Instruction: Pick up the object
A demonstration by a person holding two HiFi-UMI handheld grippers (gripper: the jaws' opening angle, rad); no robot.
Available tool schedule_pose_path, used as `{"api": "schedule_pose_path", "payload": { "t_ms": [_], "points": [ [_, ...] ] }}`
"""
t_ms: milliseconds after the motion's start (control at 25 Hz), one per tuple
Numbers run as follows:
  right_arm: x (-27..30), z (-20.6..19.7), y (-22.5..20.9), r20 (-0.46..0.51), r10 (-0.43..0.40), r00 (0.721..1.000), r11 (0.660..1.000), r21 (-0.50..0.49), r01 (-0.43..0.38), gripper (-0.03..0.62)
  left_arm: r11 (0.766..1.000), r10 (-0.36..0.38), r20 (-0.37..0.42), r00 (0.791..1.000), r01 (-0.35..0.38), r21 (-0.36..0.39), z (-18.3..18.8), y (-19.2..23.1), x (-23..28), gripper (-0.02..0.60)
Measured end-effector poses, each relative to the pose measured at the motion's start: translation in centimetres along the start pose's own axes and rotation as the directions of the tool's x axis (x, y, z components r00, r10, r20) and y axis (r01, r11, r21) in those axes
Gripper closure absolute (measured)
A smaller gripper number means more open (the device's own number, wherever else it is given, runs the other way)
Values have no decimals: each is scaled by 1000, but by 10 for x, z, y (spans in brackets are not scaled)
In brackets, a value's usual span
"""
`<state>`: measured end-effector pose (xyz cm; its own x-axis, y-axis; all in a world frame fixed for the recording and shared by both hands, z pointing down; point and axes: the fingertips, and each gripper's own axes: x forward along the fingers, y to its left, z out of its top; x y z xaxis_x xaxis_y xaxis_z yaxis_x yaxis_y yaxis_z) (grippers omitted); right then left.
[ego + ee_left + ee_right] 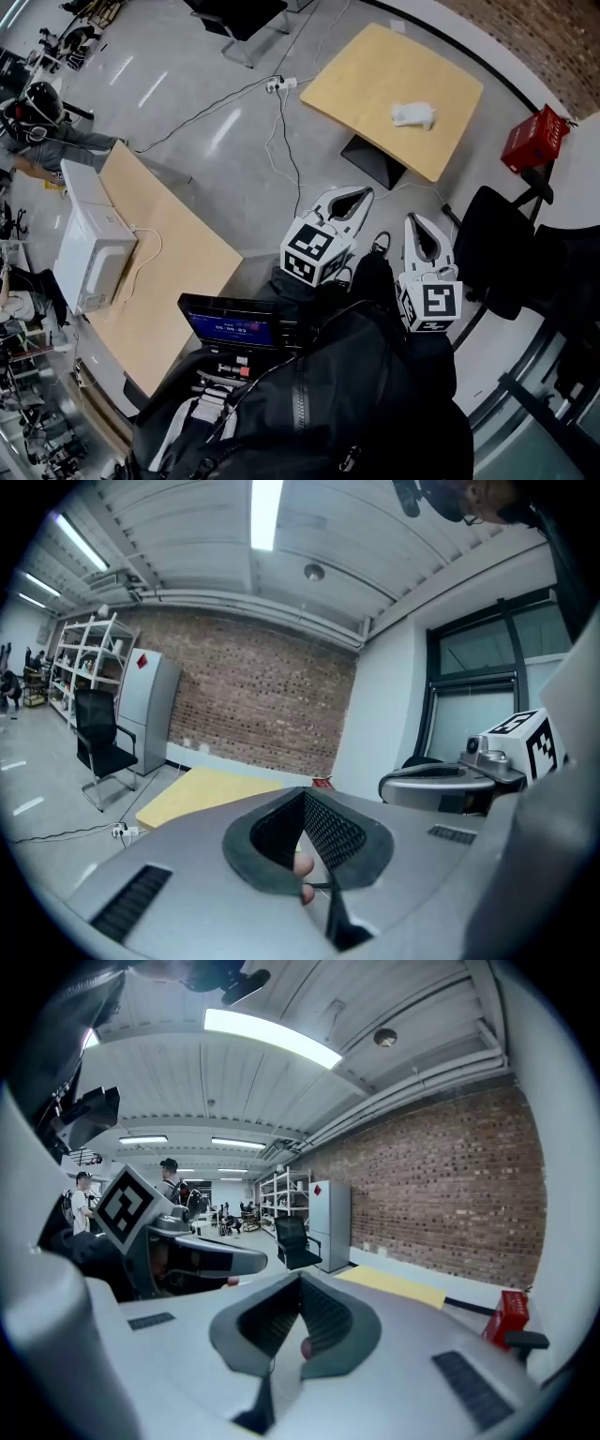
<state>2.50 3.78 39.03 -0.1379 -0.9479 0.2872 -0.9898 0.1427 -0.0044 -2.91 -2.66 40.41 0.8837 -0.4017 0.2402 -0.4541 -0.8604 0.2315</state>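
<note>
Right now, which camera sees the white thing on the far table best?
The head view: it looks down on the white object lying on the far table. Both gripper views show the tabletop, but no object.

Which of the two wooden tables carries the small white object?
The far table, by the red crate; the near one bears a large white appliance.

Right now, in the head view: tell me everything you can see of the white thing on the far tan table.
The white object is small, pale and lumpy. It looks soft, like crumpled cloth or a plush toy, but it is too small in the picture to tell which. It lies alone on the light wooden tabletop, a little right of the middle and clear of the edges. Only the table touches it.
</note>
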Motion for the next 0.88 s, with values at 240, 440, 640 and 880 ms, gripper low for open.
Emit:
{"api": "schedule_pose_path", "payload": {
  "t_ms": [240,440,640,880],
  "points": [
    [33,5,-17,12,39,999,999,-5,-39,591,999,42,-21,999,-42,3,8,25,23,586],
    [58,16,-59,27,65,998,998,-12,-64,591,998,64,-7,998,-64,24,33,35,70,586],
    [81,12,-108,0,97,995,995,-17,-97,591,995,96,-49,994,-95,11,38,43,117,587],
    [106,-7,-140,-52,145,988,989,-13,-145,591,987,158,-85,984,-157,16,32,63,145,587]
  ]
}}
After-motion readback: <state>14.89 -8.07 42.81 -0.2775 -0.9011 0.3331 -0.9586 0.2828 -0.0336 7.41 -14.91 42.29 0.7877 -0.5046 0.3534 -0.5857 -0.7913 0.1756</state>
